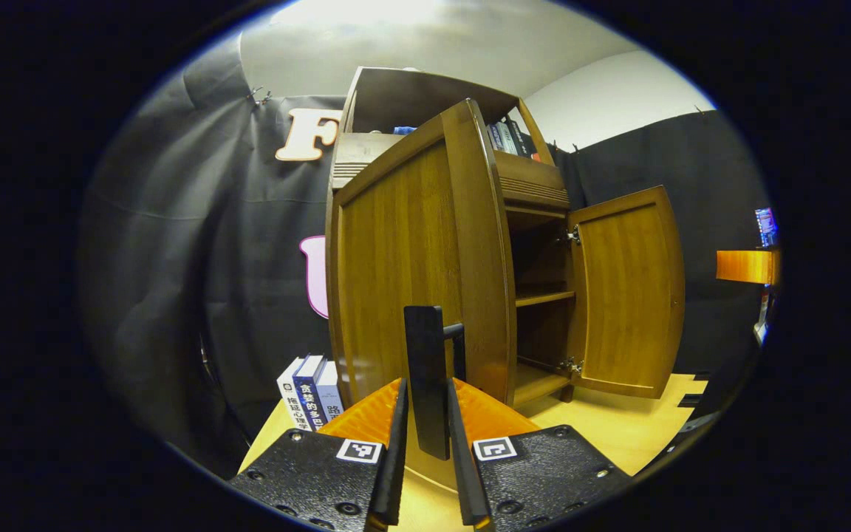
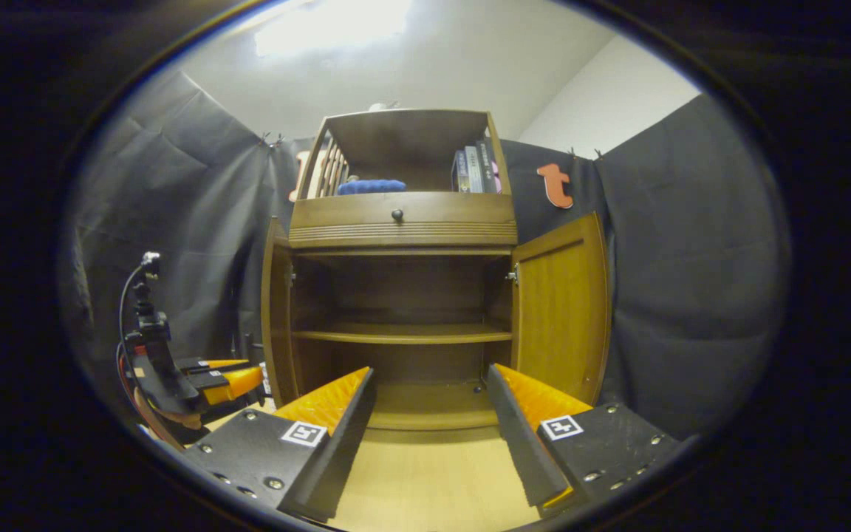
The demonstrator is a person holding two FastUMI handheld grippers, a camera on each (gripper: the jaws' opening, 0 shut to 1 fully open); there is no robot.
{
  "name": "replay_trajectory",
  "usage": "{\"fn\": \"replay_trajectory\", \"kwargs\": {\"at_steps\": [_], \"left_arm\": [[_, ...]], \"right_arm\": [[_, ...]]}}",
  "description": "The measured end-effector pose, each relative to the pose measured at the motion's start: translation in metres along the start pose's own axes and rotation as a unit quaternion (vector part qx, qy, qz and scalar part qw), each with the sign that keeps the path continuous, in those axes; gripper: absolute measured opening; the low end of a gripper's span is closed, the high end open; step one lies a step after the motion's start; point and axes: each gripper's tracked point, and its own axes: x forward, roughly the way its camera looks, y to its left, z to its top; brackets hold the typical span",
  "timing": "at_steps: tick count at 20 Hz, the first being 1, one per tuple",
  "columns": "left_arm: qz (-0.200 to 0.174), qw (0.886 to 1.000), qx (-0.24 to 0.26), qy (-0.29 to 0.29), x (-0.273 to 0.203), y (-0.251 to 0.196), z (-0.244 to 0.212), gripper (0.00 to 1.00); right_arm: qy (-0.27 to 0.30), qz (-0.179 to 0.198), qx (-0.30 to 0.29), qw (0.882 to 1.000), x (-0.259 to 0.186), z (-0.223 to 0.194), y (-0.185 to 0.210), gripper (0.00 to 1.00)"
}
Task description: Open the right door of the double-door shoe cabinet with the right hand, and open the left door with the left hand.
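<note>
the shoe cabinet (image 2: 403, 222) stands on a light wooden floor (image 2: 425, 473) against the black cloth wall, straight ahead in the right gripper view. both of its lower doors are swung out. the right door (image 2: 560, 303) hangs open at an angle with its inner face turned toward the middle, and the left door (image 2: 275, 310) is seen nearly edge-on at the other side. between them the inside shows one shelf (image 2: 403, 335) across the middle and a bottom board below it. above the doors runs a drawer with a small dark knob (image 2: 397, 215), and the open top compartment holds a blue object (image 2: 371, 186) and a row of books (image 2: 474, 170).

in the left gripper view the left door (image 1: 403, 273) is close in front, swung well out, and its dark bar handle (image 1: 428, 377) stands upright between the fingers of the left tool (image 1: 429, 473). both fingers lie close against the handle's sides, clamped on it. farther back in that view the right door (image 1: 629, 292) stands open on its hinges. a few upright books (image 1: 312, 399) sit on the floor beside the cabinet's left side.

the right tool (image 2: 429, 443) hangs in front of the cabinet with its fingers spread wide apart, gripping nothing. at the left of the right gripper view the left tool (image 2: 207, 380) shows beside the left door.
</note>
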Motion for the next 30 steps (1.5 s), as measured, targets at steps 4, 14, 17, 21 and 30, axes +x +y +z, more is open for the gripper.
{"fn": "replay_trajectory", "kwargs": {"at_steps": [4, 14, 17, 21, 30], "left_arm": [[0.047, 0.999, 0.008, -0.004, -0.004, 0.033, 0.001, 0.22], [0.065, 0.998, -0.007, -0.02, -0.021, 0.103, 0.016, 0.25], [0.057, 0.998, -0.009, -0.016, -0.012, 0.107, 0.02, 0.29], [0.045, 0.999, -0.006, -0.007, -0.011, 0.118, 0.019, 0.29], [0.054, 0.998, -0.017, -0.008, -0.014, 0.124, 0.019, 0.44]], "right_arm": [[0.002, 0.011, -0.004, 1.0, 0.0, 0.0, 0.011, 0.9], [0.012, 0.017, -0.004, 1.0, 0.014, -0.004, 0.026, 0.9], [0.014, 0.023, -0.004, 1.0, 0.015, -0.005, 0.031, 0.9], [0.016, 0.028, -0.015, 0.999, 0.012, -0.004, 0.037, 0.9], [0.013, 0.017, 0.003, 1.0, 0.004, -0.01, 0.019, 0.9]]}}
